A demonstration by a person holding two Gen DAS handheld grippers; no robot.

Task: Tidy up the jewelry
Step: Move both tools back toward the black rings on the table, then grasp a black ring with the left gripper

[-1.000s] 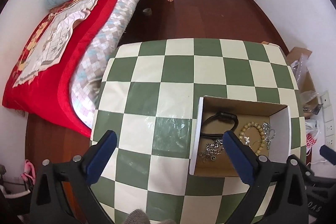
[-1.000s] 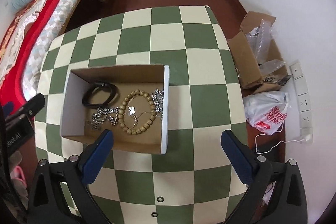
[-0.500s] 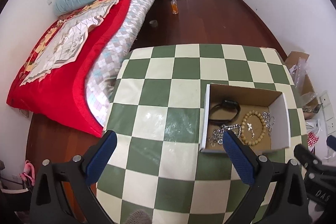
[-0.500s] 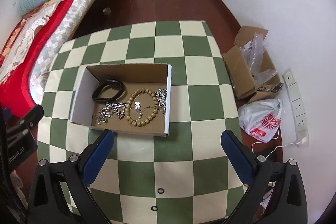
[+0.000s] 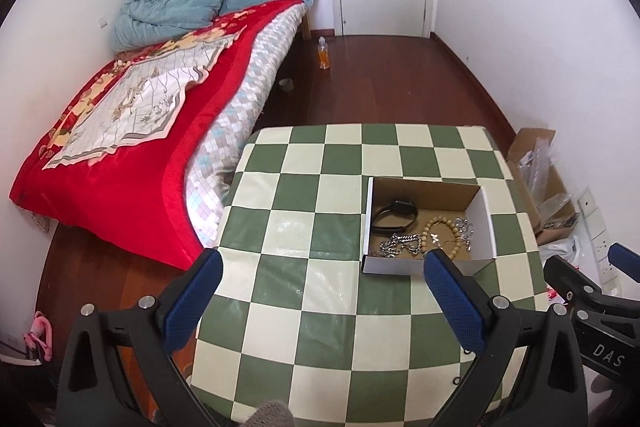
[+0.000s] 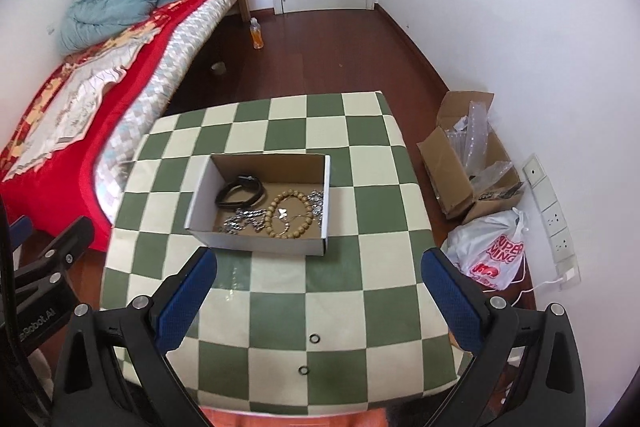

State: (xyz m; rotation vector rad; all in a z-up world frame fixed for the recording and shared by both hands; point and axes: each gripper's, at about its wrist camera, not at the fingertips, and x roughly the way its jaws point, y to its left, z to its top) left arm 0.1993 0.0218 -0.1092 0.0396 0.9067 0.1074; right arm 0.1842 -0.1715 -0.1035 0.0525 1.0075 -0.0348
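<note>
An open cardboard box [image 6: 256, 243] [image 5: 486, 223] sits on the green-and-cream checked table [image 6: 360, 203] [image 5: 288, 227]. Inside lie a black band [image 6: 240, 190] [image 5: 394, 214], a silver chain [image 6: 240, 219] [image 5: 398, 243], a wooden bead bracelet [image 6: 291, 215] [image 5: 438, 227] with a small white butterfly charm, and more silver pieces at the right wall. Two small black rings [image 6: 315, 338] lie on the table near its front edge. My left gripper [image 5: 320, 301] and right gripper [image 6: 318, 301] both stand open and empty, well back from the box.
A bed with a red cover [image 5: 120, 163] runs along the table's left side. An orange bottle [image 5: 324, 53] stands on the wooden floor. To the right are a cardboard carton with plastic wrap [image 6: 468, 163], a white shopping bag [image 6: 492, 251] and wall sockets [image 6: 554, 215].
Both grippers have drawn back and up from the table; the box now looks smaller and farther, and more of the room shows. Nothing in the box has moved.
</note>
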